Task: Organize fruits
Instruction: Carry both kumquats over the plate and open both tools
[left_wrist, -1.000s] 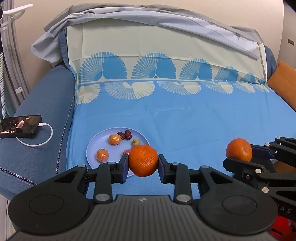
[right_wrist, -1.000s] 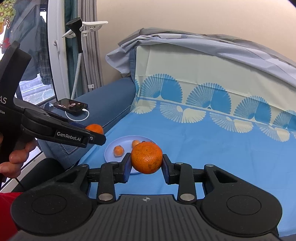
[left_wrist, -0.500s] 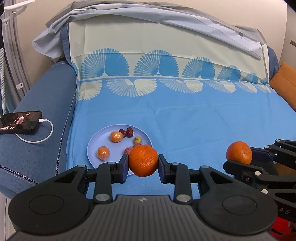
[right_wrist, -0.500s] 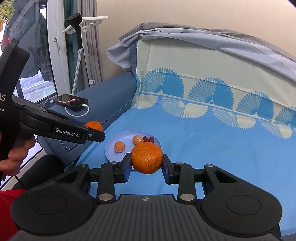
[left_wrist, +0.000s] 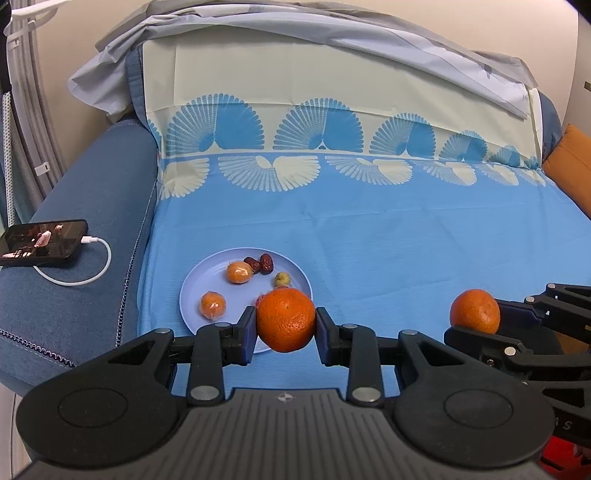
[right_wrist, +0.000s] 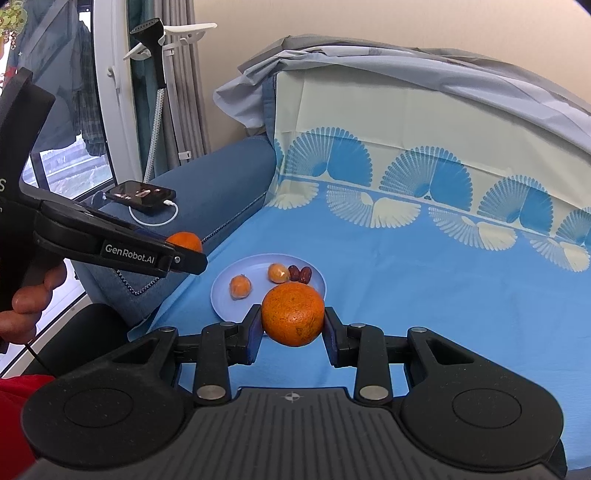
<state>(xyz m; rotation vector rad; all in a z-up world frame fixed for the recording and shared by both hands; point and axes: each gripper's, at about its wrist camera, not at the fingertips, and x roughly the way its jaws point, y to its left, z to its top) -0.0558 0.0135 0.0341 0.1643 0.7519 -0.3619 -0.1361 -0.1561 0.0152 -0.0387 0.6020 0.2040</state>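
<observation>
Here each gripper's jaws pinch an orange (left_wrist: 285, 319) (right_wrist: 293, 314); only the left view shows the greenish fruit (left_wrist: 282, 278).

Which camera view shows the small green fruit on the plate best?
The left wrist view: the green fruit lies unobstructed on the plate. In the right wrist view, the held orange seems to hide it.

Brightness: even, soft, fairly bright in both views.
Source: daylight from the window (right_wrist: 62, 147) at left in the right wrist view.
Shadows: faint, diffuse.
Glare: small highlights on the phone (left_wrist: 42, 243) screen.
Distortion: strong fisheye bending, dark corners.
Focus: sharp throughout.
</observation>
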